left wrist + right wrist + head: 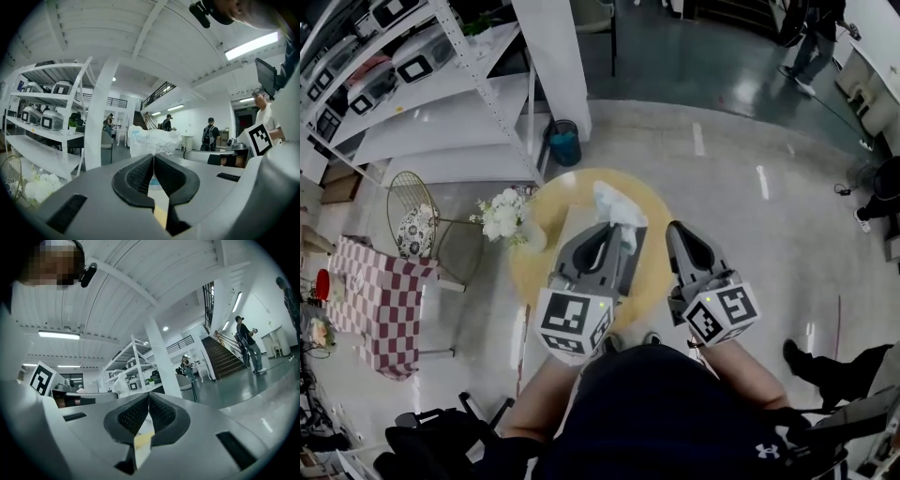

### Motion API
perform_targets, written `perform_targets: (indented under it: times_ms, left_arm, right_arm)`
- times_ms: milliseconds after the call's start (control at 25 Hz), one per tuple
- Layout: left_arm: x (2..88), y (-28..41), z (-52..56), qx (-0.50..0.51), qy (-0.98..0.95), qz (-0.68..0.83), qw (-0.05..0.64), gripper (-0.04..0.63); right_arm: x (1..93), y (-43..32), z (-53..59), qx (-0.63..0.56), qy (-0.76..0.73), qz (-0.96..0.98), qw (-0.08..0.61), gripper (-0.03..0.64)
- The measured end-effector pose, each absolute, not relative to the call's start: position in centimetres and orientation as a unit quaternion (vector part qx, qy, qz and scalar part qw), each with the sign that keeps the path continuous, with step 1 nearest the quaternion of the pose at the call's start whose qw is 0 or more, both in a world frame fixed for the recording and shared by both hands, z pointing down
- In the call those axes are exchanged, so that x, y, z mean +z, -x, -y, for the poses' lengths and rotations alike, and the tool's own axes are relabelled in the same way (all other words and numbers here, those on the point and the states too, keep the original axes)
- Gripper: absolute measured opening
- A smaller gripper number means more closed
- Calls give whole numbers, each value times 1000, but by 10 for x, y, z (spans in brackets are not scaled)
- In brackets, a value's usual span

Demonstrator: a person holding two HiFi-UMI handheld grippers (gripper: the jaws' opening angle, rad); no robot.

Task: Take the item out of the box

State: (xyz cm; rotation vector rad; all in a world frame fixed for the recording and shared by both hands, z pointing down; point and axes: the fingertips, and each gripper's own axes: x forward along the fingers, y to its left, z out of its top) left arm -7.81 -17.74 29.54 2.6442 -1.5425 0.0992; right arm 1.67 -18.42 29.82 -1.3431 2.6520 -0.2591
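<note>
Evidently the left tool (pixel 617 228) is clenched on the edge of the crumpled white plastic packet (pixel 614 202), held up over the far end of the box (pixel 577 225) on the round yellow table (pixel 534 267). The right tool (pixel 677 227) is clenched on nothing just beside it. I would hold that pinch firm, since thin film probably slips, carry the packet clear of the box rim, and set it on bare table before letting go.
</note>
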Motion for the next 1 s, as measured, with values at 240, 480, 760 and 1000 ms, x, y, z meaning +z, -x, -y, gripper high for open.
perform_targets:
  times_ms: [240, 480, 760, 1000]
  left_arm:
    - [278, 75, 171, 30, -864, 502, -6, 23]
    - [273, 78, 167, 13, -865, 501, -15, 23]
    - [278, 78, 168, 17, -871, 491, -7, 23]
    - [282, 80, 168, 11, -871, 491, 1, 23]
  right_arm:
    - [280, -23, 190, -58, 461, -882, 85, 12]
    - [267, -19, 186, -30, 464, -880, 92, 12]
    - [266, -14, 184, -23, 465, -880, 90, 12]
    - [269, -15, 184, -23, 471, -877, 91, 12]
